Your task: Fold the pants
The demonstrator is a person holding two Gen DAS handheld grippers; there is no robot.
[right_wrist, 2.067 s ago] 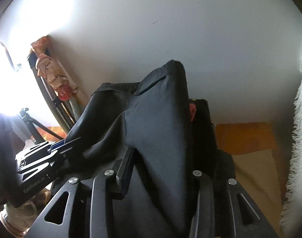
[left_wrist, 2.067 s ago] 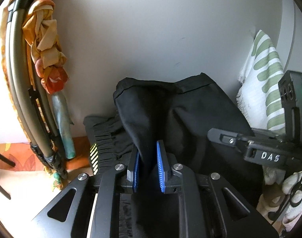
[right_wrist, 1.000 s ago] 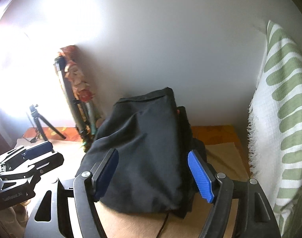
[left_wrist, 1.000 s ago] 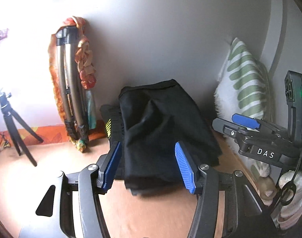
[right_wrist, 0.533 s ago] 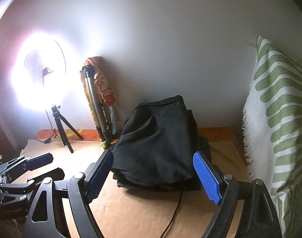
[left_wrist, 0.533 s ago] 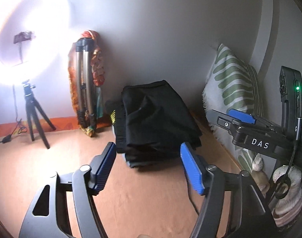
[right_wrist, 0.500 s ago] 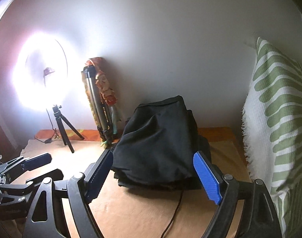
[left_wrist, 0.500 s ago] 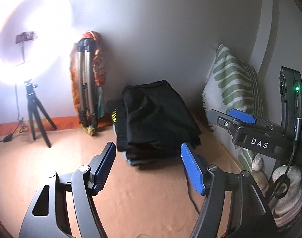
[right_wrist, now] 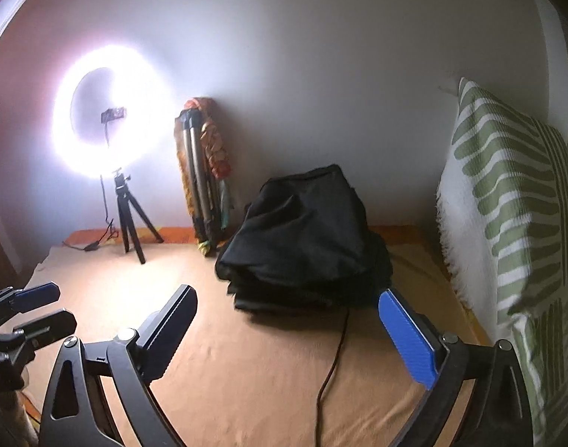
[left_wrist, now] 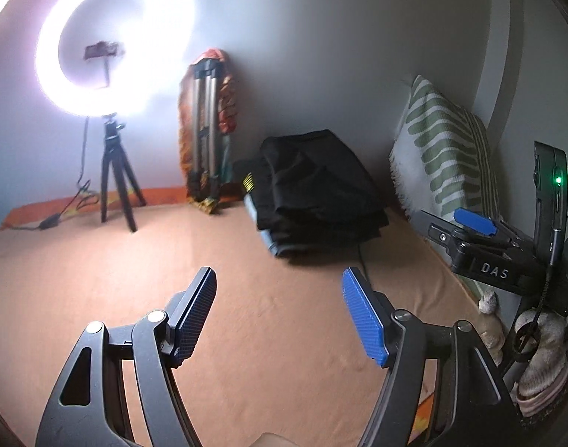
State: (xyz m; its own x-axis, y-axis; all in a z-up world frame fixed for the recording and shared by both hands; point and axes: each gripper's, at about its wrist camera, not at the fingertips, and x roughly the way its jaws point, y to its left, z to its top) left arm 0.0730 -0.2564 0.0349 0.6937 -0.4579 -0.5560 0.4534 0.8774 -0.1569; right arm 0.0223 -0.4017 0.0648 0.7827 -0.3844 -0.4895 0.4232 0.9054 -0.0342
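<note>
Orange bedding [left_wrist: 246, 260] covers the bed, lit by a ring light [left_wrist: 112, 41] at its far left edge. Folded black pants [left_wrist: 317, 190] top a small clothes pile at the far edge by the wall, beside a striped pillow [right_wrist: 507, 201]. Left gripper [left_wrist: 280, 313] stands apart, empty; right gripper [right_wrist: 287, 331] has just been opening wide, nothing between its jaws.

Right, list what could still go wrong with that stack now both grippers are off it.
1. The black pants lie rumpled and bulging on top of the pile of folded clothes, so they may slump or unfold.
2. A thin cable runs across the sheet from under the pile; the open right gripper or left gripper could snag it and drag the stack.
</note>
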